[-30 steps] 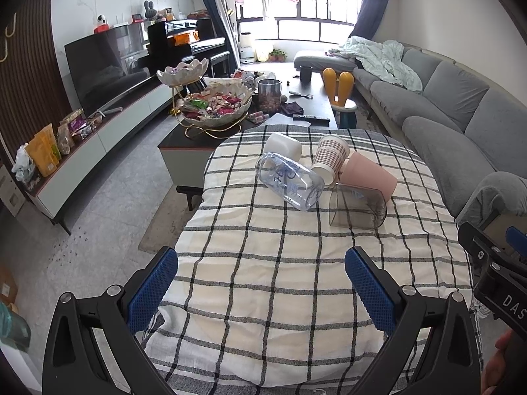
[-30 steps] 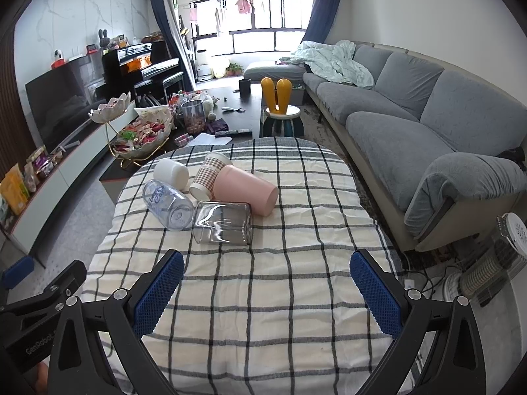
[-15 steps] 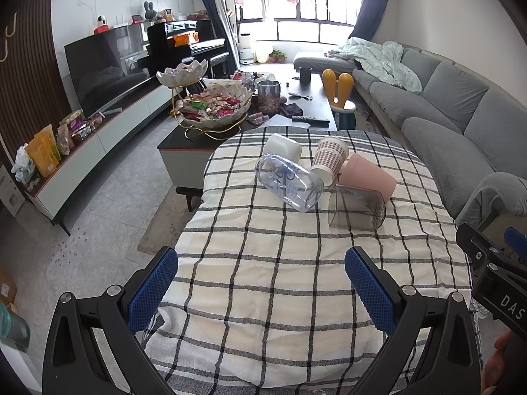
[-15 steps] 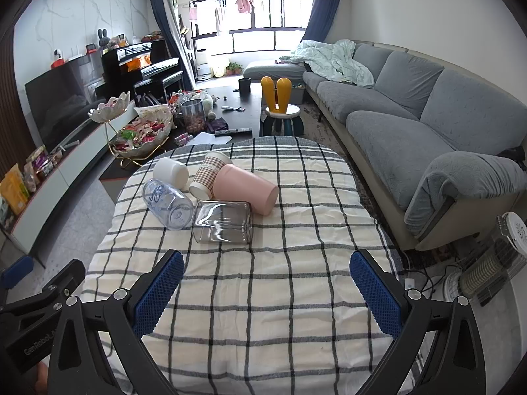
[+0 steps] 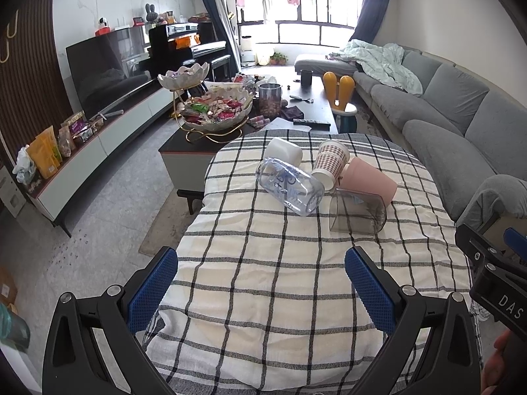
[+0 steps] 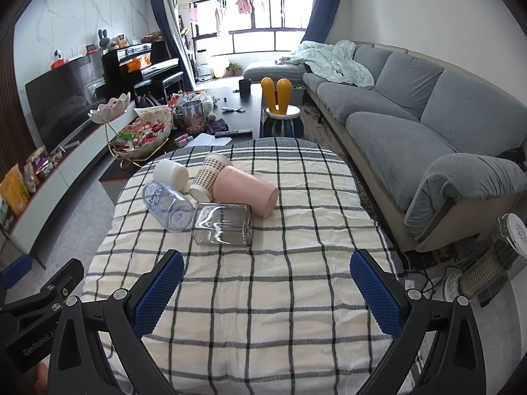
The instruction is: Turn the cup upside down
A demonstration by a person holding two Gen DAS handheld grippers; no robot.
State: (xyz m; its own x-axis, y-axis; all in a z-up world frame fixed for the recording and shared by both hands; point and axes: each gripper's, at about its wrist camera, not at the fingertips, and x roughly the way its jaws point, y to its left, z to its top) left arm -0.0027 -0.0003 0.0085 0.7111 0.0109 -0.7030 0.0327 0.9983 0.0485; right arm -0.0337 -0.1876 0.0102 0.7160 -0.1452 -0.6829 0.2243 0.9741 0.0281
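Five cups are lying on their sides, clustered at the counter's [image 5: 296, 296] far end: white [image 5: 285, 152], checked [image 5: 331, 163], pink [image 5: 369, 184], clear [image 5: 290, 186], smoky [image 5: 357, 212]. Left hand-held gripper [image 5: 260, 283] and right hand-held gripper [image 6: 266, 289] are hovering near, jaws apart.

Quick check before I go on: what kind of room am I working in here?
A home living room, most likely: grey sectional sofa, television on a low console, piano, and laundry hanging at the window.

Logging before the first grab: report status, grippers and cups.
Left gripper open, right gripper open, both empty, short of the cups. Five cups on their sides, clustered: smoky cup nearest, pink cup touching behind. Approach unobstructed.
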